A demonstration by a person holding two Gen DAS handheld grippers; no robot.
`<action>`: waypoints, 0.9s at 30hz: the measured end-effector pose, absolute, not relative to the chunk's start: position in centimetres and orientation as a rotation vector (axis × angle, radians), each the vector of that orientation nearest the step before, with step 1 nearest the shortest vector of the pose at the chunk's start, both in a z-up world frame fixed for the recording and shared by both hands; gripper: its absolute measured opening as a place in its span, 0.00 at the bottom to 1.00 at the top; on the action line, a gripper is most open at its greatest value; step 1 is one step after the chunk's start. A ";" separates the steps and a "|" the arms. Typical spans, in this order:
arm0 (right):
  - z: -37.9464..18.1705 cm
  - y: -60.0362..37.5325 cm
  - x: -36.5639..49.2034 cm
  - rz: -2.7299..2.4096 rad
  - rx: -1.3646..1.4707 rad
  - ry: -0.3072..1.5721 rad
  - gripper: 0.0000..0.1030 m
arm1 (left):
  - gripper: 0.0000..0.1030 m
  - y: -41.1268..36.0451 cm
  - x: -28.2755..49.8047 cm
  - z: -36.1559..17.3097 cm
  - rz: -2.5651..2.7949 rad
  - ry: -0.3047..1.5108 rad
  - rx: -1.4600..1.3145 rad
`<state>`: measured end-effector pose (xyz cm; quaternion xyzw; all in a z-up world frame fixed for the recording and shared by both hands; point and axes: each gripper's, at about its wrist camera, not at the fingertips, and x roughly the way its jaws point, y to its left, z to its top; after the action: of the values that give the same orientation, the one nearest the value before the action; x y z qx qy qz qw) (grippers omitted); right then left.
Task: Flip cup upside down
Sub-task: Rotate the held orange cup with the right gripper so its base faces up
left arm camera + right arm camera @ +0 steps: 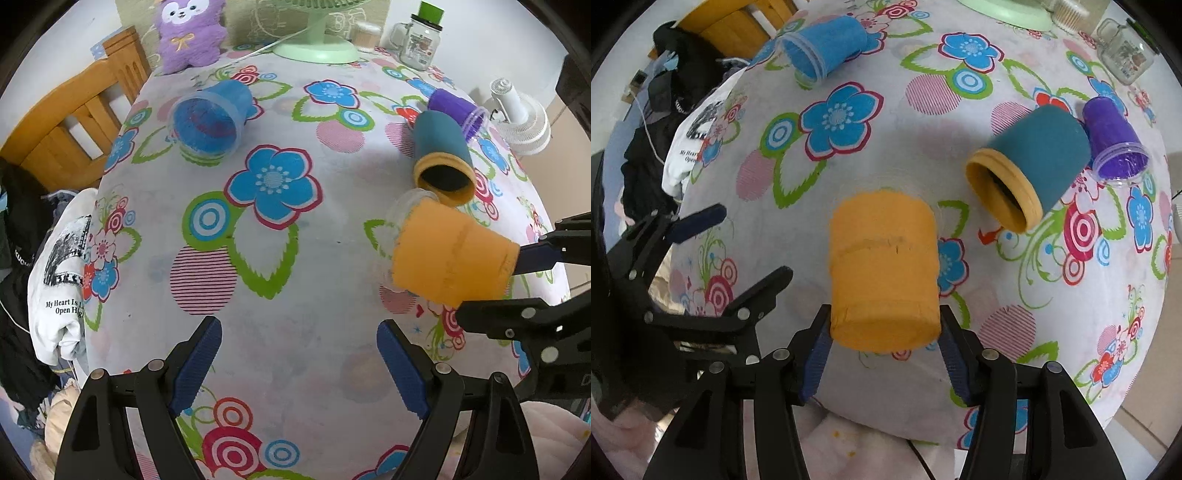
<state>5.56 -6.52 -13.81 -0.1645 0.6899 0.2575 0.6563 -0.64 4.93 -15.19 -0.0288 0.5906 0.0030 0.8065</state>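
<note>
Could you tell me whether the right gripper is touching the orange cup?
Touching. The right wrist view shows the right gripper with both blue pads pressed against the closed end of the orange cup.

Floral tablecloth [295,258], wooden chair [74,125], pale wall [55,44], green fan base [317,50], clothes heap [22,258]

Four cups [882,273]; two fans [317,40]; one plush toy [190,33]; one jar [419,40], seemingly glass.
</note>
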 end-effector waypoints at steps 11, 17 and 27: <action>-11.6 -6.9 6.3 0.586 -0.280 1.375 0.87 | 0.85 5.3 0.1 -14.3 0.024 1.255 -0.067; -11.3 -9.9 3.8 0.598 -0.220 1.259 0.87 | 0.85 4.1 -0.5 -14.0 -0.006 1.249 -0.014; -13.7 -13.5 -1.1 0.634 -0.170 1.023 0.86 | 0.85 1.2 -2.4 -15.9 -0.104 1.253 0.133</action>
<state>-1.12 -13.49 -13.75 -0.0800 0.4806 0.2979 0.8209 -2.35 1.23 -15.93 0.0623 0.5854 -0.0486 0.8069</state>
